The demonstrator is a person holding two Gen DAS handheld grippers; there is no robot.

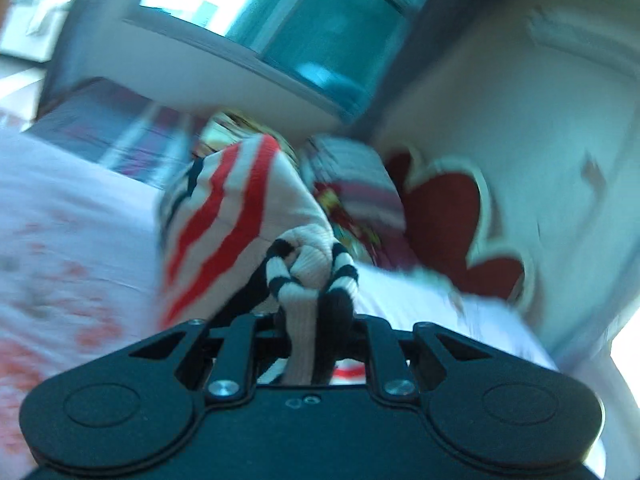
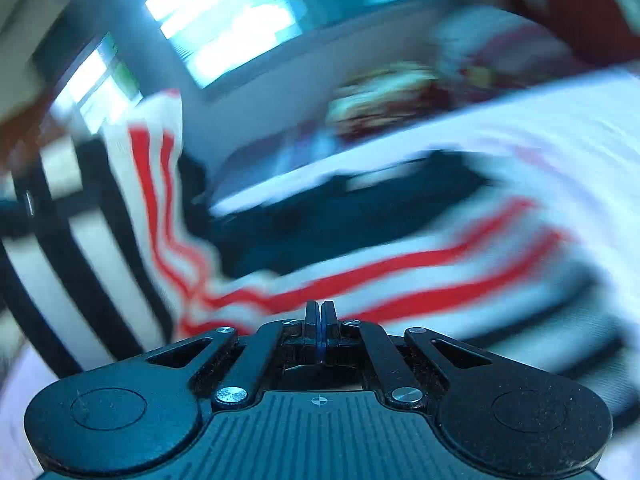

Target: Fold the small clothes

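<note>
Pinching a bunched fold of the striped garment, the left gripper held it raised — the right gripper sat empty, jaws together, stripes at twelve o'clock.

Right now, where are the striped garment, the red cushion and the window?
Striped garment [image 1: 224, 216]: left wrist view, on its red-and-white striped part.
Red cushion [image 1: 444, 216]: left wrist view, on its red middle.
Window [image 1: 328, 28]: left wrist view, on the glass pane.

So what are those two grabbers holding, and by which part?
The left gripper pinches a bunched black-striped edge of the striped garment. The right gripper is shut; whether it pinches cloth cannot be told.
</note>
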